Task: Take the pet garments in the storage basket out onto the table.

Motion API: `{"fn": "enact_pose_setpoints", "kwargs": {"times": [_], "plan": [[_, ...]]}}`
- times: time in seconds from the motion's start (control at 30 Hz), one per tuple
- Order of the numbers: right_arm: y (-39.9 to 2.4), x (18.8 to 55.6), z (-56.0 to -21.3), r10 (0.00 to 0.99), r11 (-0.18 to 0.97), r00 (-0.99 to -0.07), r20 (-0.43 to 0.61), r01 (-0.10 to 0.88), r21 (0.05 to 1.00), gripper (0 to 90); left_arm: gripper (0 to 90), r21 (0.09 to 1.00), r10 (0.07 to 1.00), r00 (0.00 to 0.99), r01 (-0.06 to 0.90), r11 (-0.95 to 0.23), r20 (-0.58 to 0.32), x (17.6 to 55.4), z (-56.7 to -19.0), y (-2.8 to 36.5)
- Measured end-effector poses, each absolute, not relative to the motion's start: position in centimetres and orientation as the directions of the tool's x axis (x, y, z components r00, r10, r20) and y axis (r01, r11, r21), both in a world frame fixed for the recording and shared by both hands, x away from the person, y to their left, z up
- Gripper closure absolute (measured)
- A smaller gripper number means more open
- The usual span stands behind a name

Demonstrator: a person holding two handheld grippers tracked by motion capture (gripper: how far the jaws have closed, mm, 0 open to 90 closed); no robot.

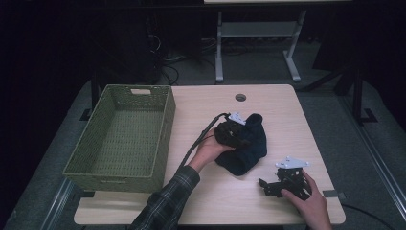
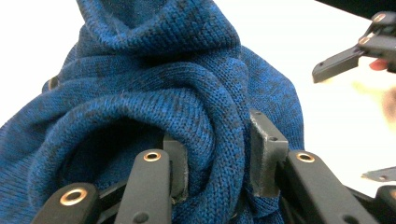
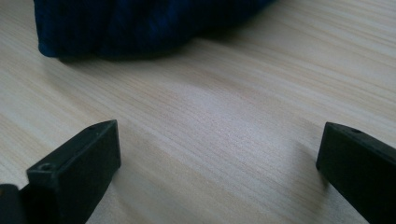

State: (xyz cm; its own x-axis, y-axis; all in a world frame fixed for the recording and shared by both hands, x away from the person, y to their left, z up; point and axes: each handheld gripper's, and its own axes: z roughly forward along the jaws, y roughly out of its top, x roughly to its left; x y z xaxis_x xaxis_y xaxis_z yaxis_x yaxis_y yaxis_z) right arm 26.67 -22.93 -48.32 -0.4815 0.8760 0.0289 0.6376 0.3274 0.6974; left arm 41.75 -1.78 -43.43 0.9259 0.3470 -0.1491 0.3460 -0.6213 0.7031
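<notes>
**Left gripper clamped on blue knit garment at table centre; right gripper spread, clear of it**

Position and axis. A dark blue knit garment (image 1: 246, 146) lies bunched on the wooden table (image 1: 282, 108), slightly right of centre. Its long axis runs from far right to near left in the high view, the far end rising in a rounded hump and the near end tapering toward the table's front. What kind of garment it is cannot be told from the crumpled heap.

Grippers. The left gripper (image 2: 218, 158) has its jaws pressed against either side of a thick rolled fold of the knit, clamped on it. The left hand (image 1: 207, 151) holds that gripper at the garment's left flank. The right gripper (image 3: 219, 154) sits low over bare table with its jaws spread wide apart, nothing between them; the garment's edge lies beyond its tips, apart from them. The right hand (image 1: 311, 201) holds it near the table's front right corner.

Materials. The garment is a ribbed, mottled blue-and-black knit, soft, folded into overlapping rolls. The table is pale wood grain with rounded corners and a round cable hole (image 1: 240, 97) near the far edge. A green woven basket (image 1: 165, 129), rectangular, with perforated walls, stands on the table's left part, overhanging its left edge.

Clearance. Bare tabletop lies between garment and basket, and more to the right of the garment and beyond it.
</notes>
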Motion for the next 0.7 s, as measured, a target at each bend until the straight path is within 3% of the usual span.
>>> {"fn": "enact_pose_setpoints", "kwargs": {"times": [0.33, 0.7], "plan": [[-22.9, 26.7, -48.3, 0.875, 0.33, -0.483, 0.026, 0.636, 0.697, 0.0, 58.1, 0.672, 0.364, 0.923, 0.348, -0.654, -0.123, 42.2, -44.4, -3.0], [-23.0, 26.7, -48.3, 0.875, 0.332, -0.484, 0.026, 0.637, 0.696, 0.0, 41.6, 0.721, 0.384, 0.916, 0.345, -0.601, -0.117, 42.2, -42.3, -2.1]]}}
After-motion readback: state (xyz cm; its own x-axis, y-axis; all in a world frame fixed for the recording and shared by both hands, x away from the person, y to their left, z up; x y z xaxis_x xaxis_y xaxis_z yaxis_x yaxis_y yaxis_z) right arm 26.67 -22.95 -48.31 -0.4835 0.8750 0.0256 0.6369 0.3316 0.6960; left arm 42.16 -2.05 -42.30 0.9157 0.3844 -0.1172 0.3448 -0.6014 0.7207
